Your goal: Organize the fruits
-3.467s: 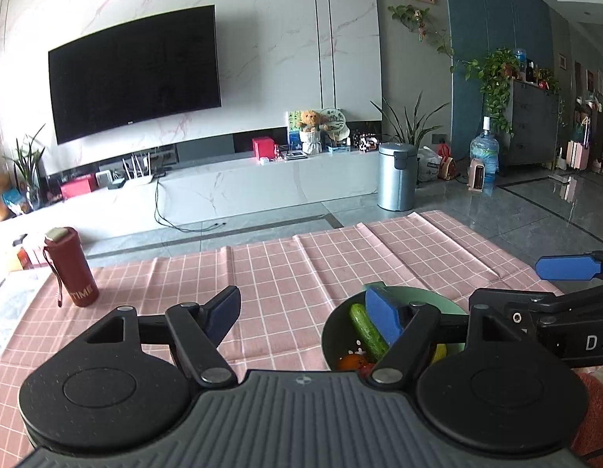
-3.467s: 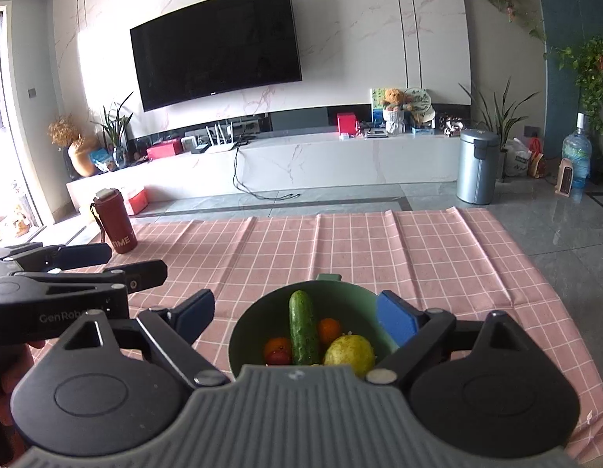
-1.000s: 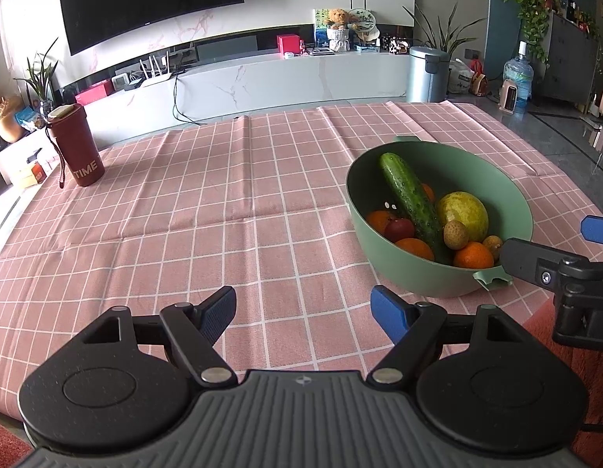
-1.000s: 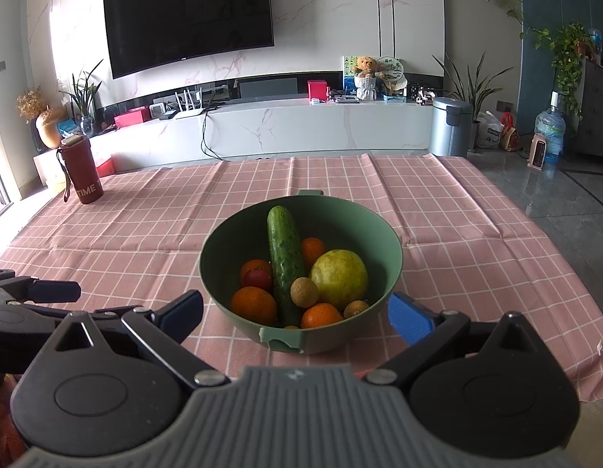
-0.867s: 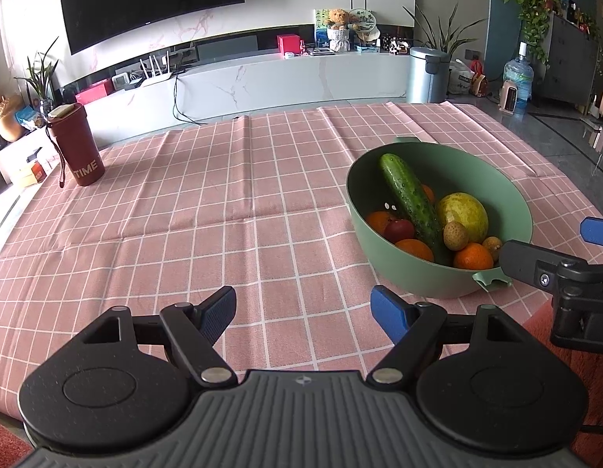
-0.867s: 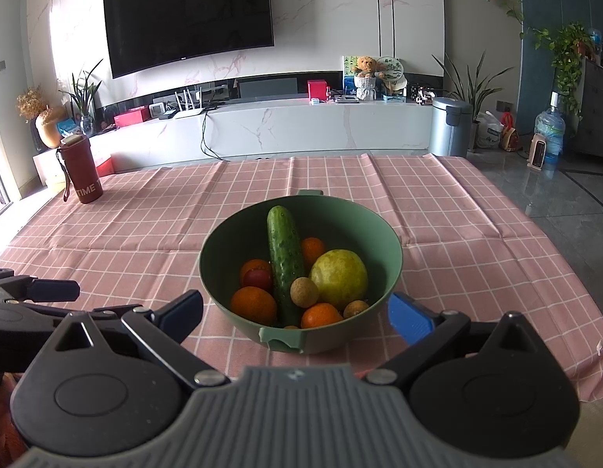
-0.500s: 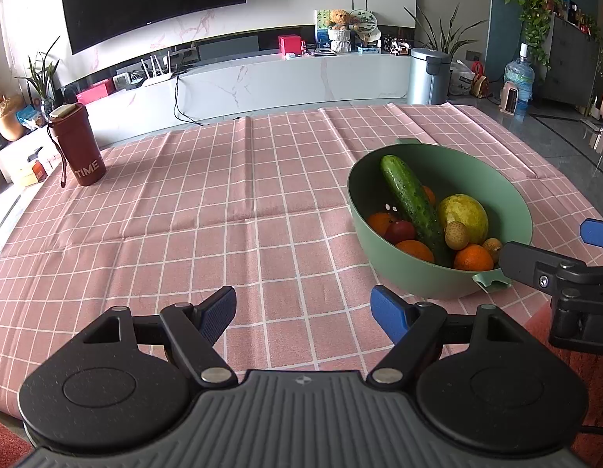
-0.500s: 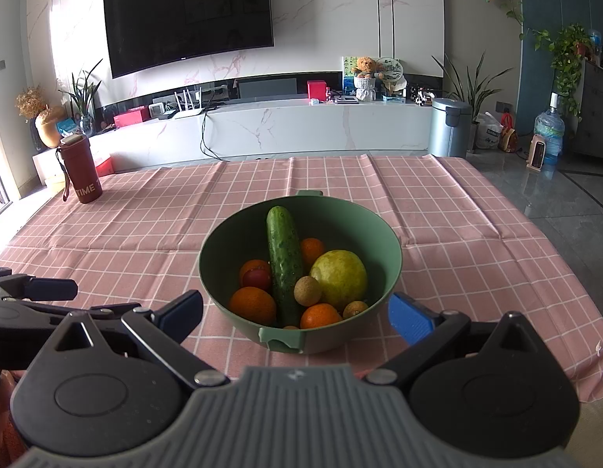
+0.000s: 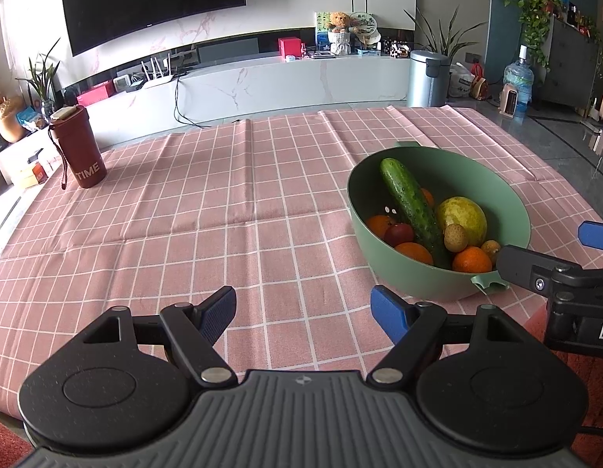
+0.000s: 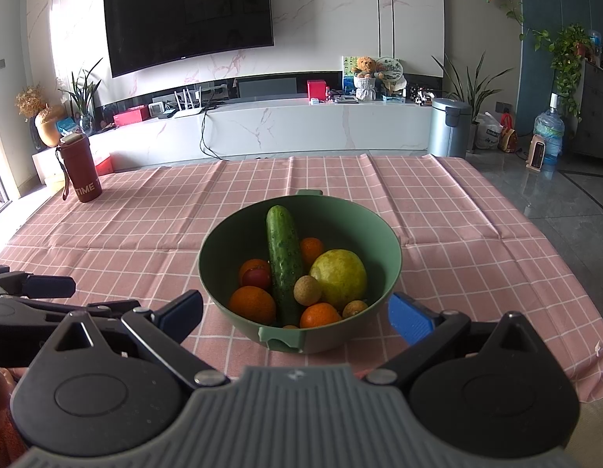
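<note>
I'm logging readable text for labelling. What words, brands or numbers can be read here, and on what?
"TIME": on the dark red bottle at the far left of the table.
"D": a cut-off letter on the right gripper body, seen from the left wrist camera.
Framed picture on the TV shelf: too small to read.
Water jug label: blurred.

The table wears a matt pink checked cloth (image 9: 231, 210), creased along its folds. The green bowl (image 10: 387, 249) looks like smooth matt plastic. In it, the cucumber (image 10: 283, 257) has a glossy, pimpled skin, and the oranges (image 10: 251, 305) are finely dimpled. Each claw (image 9: 303, 310) (image 10: 295, 316) has matt black arms, blue textured pads (image 9: 389, 314) and a ribbed grey body. The floor (image 10: 566, 187) is glossy tile.
</note>
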Action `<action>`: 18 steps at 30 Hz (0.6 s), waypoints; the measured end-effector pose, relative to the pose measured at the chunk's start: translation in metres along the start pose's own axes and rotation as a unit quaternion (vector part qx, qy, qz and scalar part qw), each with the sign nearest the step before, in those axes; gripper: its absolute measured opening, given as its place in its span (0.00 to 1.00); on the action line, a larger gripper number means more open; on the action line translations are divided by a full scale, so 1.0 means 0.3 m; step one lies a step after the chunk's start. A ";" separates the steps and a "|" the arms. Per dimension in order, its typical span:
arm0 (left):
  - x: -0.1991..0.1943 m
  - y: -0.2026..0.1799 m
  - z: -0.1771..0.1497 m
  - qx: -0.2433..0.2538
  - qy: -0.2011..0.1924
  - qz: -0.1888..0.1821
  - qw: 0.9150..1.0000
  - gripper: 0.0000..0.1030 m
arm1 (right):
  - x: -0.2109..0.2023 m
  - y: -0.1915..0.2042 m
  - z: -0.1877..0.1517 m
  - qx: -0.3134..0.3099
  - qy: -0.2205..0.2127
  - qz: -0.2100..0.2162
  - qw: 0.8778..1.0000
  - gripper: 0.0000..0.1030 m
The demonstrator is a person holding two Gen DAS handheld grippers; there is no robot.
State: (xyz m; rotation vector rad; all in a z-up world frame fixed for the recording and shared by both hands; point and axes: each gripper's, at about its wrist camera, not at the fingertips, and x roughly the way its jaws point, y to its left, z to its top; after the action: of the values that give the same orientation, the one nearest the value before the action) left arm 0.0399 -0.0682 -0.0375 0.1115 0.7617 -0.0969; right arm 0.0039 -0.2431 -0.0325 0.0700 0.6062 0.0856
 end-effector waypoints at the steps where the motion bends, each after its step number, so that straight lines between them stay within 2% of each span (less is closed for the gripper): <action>1: 0.000 0.000 0.000 0.000 0.000 0.000 1.000 0.89 | 0.000 0.000 0.000 0.000 0.000 0.000 1.000 0.95; 18: -0.011 -0.001 0.005 -0.004 -0.001 0.000 1.000 0.89 | -0.001 0.001 0.001 -0.001 0.000 0.000 1.000 0.95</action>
State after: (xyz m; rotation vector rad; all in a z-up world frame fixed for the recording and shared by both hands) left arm 0.0385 -0.0686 -0.0343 0.1043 0.7598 -0.0947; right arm 0.0038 -0.2430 -0.0322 0.0689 0.6068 0.0856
